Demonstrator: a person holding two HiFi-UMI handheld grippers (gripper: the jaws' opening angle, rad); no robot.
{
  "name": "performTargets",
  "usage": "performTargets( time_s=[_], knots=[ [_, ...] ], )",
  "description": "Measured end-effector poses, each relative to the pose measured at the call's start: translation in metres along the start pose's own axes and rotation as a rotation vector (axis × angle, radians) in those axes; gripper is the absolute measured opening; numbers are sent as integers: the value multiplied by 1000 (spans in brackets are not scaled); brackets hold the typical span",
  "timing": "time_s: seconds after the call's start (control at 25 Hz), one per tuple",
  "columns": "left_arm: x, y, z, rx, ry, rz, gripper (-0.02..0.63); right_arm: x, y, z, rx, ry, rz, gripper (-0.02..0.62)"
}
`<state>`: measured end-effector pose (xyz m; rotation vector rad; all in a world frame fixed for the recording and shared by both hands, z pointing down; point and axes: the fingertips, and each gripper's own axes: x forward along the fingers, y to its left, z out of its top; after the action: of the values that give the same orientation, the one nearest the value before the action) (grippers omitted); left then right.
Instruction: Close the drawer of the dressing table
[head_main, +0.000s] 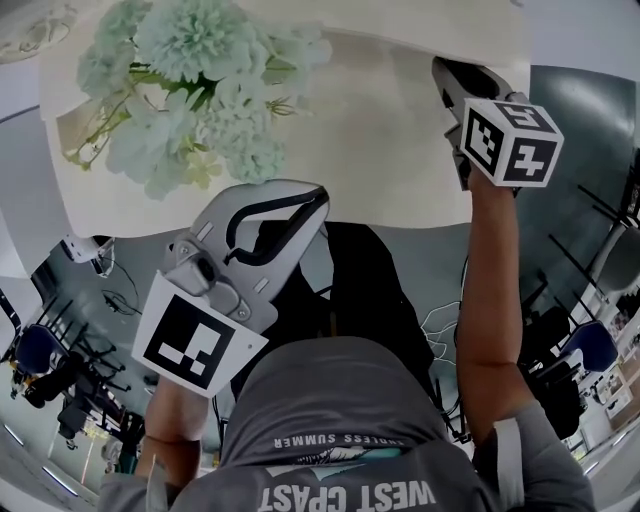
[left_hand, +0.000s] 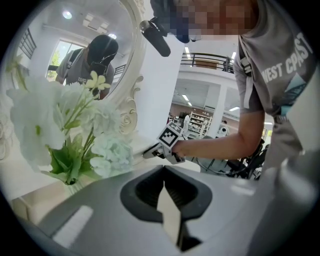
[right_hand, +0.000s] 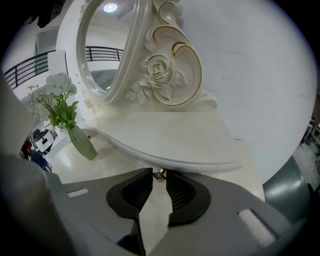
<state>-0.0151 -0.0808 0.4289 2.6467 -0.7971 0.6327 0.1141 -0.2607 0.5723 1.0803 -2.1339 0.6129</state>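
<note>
Between the jaws of the right gripper (right_hand: 160, 173) a small metal knob (right_hand: 160, 176) is pinched, with the jaw tips pressed against it from either side. The knob sits just under the curved rim of a cream shelf (right_hand: 190, 150), which overhangs the jaw tips from above. The drawer is thus placed straight ahead of this gripper, below the shelf. Its front is covered by the jaws and the rim, so how far it is pushed in cannot be told.

Above the shelf, ahead of the right gripper, a carved mirror (right_hand: 107, 45) with gilt scrolls is seen. To this gripper's left and further ahead, a green vase (right_hand: 82, 142) with pale flowers (right_hand: 57, 82) is stood on the table top (head_main: 380, 140), well apart from the knob. Nothing is seen between the jaws except the knob.

The left gripper (left_hand: 163, 169) is held with its jaws pressed together and nothing between them. From the head view it is seen just off the table's near edge, well apart from the right gripper. The flowers are close ahead of it to its left, the mirror rises behind them, and the person's forearm (left_hand: 225, 145) crosses ahead of it to its right, ending at the right gripper.
</note>
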Motion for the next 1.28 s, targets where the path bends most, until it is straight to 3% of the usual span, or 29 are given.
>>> performTargets(
  time_s=[0.44,0.76,0.92,1.12,1.28],
  knots=[
    [-16,-11,17,39,-38,16,5,-1,-1,-2,7,36,-11,118],
    [-46,-19,49,100,-74,42,5,-38,8,0,37,49,-42,139],
    [-65,-22,64,134,-92,63,5,-65,17,14,18,7,-57,115],
    [-91,-28,85,191,-116,89,5,-114,33,48,-25,-104,-77,3],
    [-113,-32,103,234,-139,117,5,-161,54,83,-74,-218,-69,2]
  ],
)
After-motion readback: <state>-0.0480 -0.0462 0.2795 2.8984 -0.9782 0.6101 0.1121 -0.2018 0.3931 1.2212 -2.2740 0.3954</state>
